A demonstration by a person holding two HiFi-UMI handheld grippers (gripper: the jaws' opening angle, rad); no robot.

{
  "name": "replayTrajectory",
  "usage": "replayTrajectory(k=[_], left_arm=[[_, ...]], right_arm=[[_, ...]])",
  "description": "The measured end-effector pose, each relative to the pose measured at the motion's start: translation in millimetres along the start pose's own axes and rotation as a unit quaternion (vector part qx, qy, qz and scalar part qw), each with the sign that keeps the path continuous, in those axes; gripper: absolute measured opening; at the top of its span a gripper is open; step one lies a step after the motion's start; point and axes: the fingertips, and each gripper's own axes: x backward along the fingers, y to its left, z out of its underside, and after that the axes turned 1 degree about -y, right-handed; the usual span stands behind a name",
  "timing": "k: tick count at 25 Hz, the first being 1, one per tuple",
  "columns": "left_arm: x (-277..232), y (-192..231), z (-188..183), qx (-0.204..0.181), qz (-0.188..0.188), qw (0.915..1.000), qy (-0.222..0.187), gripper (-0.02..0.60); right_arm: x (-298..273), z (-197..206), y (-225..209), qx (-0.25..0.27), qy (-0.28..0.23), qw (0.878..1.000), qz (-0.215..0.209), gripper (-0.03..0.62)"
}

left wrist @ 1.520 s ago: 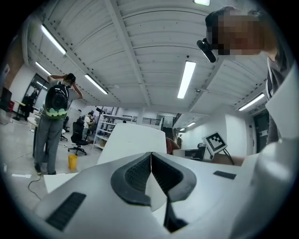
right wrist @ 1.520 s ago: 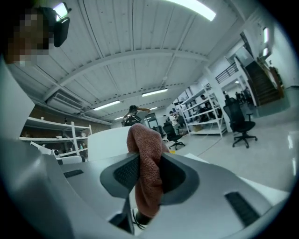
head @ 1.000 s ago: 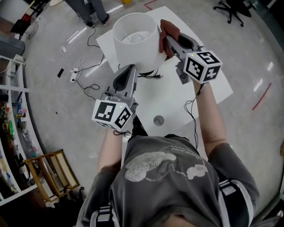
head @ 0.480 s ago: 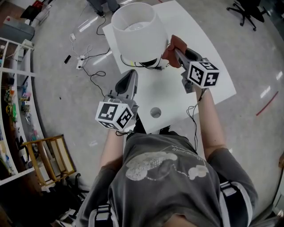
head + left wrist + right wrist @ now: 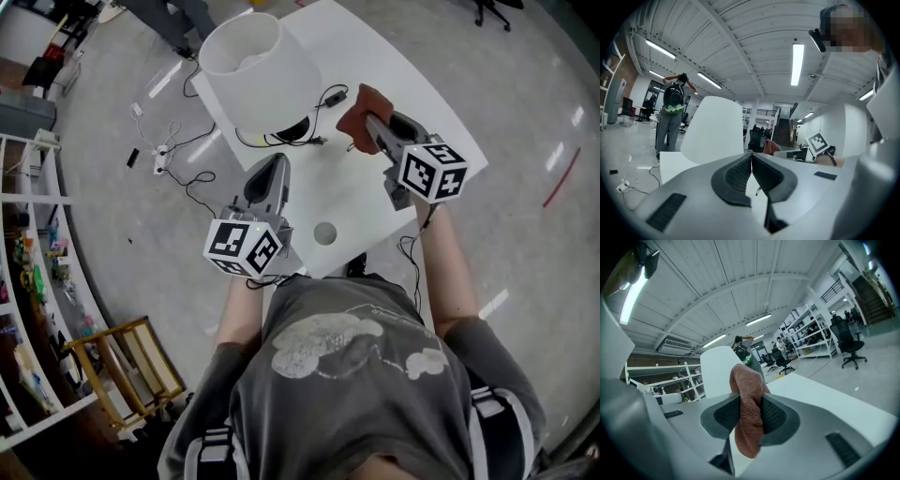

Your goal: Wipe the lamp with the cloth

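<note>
My right tool [image 5: 367, 124] clamps the cloth [image 5: 355, 108] near the lamp [image 5: 251, 70], left tool [image 5: 271, 164] pinched shut and empty; I reckon pushing too hard could topple it.

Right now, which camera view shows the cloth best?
The right gripper view: the cloth fills its middle, pinched in the right gripper. The head view shows a small reddish bunch to the right of the lamp. The left gripper view shows only a small far piece.

No legible writing anywhere.
The cubes on the left gripper [image 5: 271, 164] and right gripper [image 5: 367, 124] carry only black-and-white square markers; the shirt [image 5: 356, 366] print shows no letters.
</note>
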Motion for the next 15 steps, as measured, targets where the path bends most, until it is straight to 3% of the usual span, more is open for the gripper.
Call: replayTrajectory(k=[7,15], left_arm=[[31,-18,-34,0.005,0.059,0.9983,0.001,0.008],[77,-10,-47,0.001,0.101,0.9949,-0.008,0.008]], right_arm=[[53,-25,52,0.009,-0.024,0.999,0.042,0.101],[66,-10,112,0.009,-0.046,0.997,0.066,0.101]])
